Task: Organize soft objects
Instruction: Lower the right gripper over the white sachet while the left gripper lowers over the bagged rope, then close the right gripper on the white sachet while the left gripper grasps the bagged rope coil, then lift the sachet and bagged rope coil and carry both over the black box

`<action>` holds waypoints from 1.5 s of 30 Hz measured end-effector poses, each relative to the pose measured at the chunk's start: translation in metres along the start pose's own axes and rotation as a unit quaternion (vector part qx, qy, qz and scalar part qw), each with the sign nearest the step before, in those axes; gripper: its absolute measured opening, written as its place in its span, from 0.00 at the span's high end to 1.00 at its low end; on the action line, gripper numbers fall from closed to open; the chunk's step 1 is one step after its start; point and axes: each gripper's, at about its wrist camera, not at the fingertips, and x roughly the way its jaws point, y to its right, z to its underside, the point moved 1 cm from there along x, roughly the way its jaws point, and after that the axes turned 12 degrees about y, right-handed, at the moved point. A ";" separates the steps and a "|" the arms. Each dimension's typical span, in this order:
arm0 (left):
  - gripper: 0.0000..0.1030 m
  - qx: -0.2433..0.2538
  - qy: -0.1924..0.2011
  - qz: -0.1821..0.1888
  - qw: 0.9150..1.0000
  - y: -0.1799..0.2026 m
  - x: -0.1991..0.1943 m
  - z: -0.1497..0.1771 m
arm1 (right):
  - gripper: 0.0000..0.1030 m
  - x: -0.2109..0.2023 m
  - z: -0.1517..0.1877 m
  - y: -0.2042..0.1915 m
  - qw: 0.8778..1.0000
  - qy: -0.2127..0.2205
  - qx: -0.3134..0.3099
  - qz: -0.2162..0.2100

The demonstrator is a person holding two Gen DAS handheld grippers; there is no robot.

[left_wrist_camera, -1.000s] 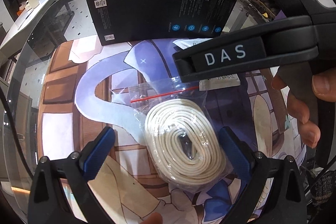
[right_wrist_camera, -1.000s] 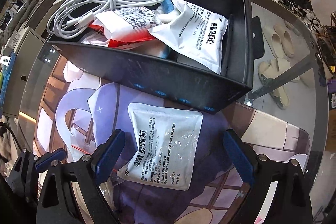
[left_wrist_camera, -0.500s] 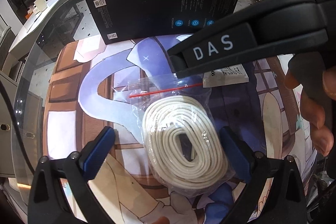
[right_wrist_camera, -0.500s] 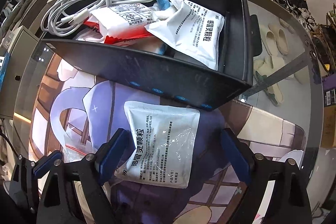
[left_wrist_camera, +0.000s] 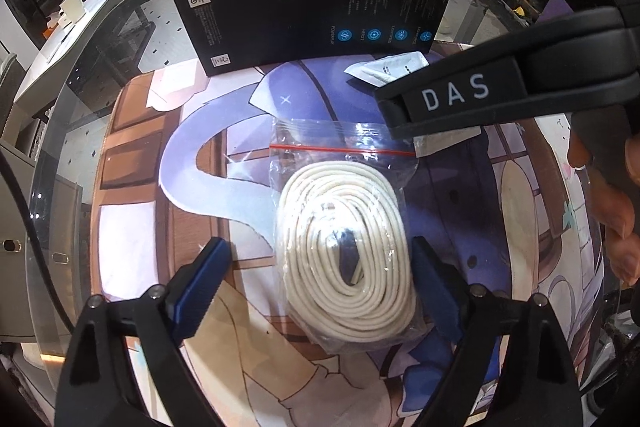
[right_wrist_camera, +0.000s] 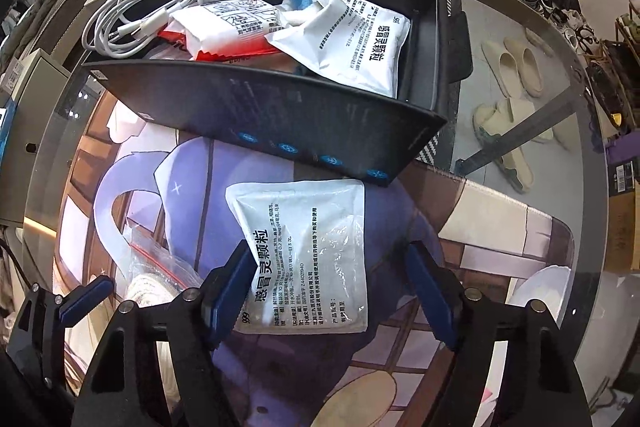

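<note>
Both tongs spread wide over bagged items on the counter mat

The left tongs [left_wrist_camera: 316, 283] straddle the bagged white rope coil [left_wrist_camera: 346, 247], gripping nothing; the right tongs' body [left_wrist_camera: 472, 95] hides the bag's upper right corner. The right tongs [right_wrist_camera: 328, 291], open and empty, flank the white medicine sachet [right_wrist_camera: 308, 251], their left pad covering its edge, nearer than a second ago. Beyond, the black box [right_wrist_camera: 280, 119] holds cables and sachets, its lower contents hidden.

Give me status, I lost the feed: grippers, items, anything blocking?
Left gripper open, straddling bagged cord coil. Right gripper open around white sachet on mat. Black box ahead, already part-filled. Nothing blocking.
</note>
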 end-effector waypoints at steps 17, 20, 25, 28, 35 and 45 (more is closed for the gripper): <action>0.70 0.009 -0.005 0.020 1.000 -0.015 -0.014 0.000 | 0.65 -0.028 0.029 -0.004 1.000 -0.001 -0.008 -0.004; 0.71 0.011 -0.004 0.018 1.000 -0.017 -0.014 -0.002 | 0.68 -0.035 0.034 -0.001 1.000 0.001 0.001 -0.008; 0.72 0.011 0.003 0.015 1.000 -0.023 -0.015 -0.006 | 0.68 -0.047 0.041 0.004 1.000 0.008 0.008 -0.015; 0.72 0.013 0.011 0.012 1.000 -0.025 -0.019 -0.009 | 0.68 -0.055 0.043 0.007 1.000 0.014 0.010 -0.020; 0.72 0.012 0.027 0.012 0.999 -0.032 -0.029 -0.022 | 0.68 -0.074 0.037 0.007 0.999 0.034 0.008 -0.025; 0.72 0.009 0.041 0.015 0.999 -0.038 -0.037 -0.046 | 0.68 -0.098 0.019 0.003 0.998 0.053 0.006 -0.024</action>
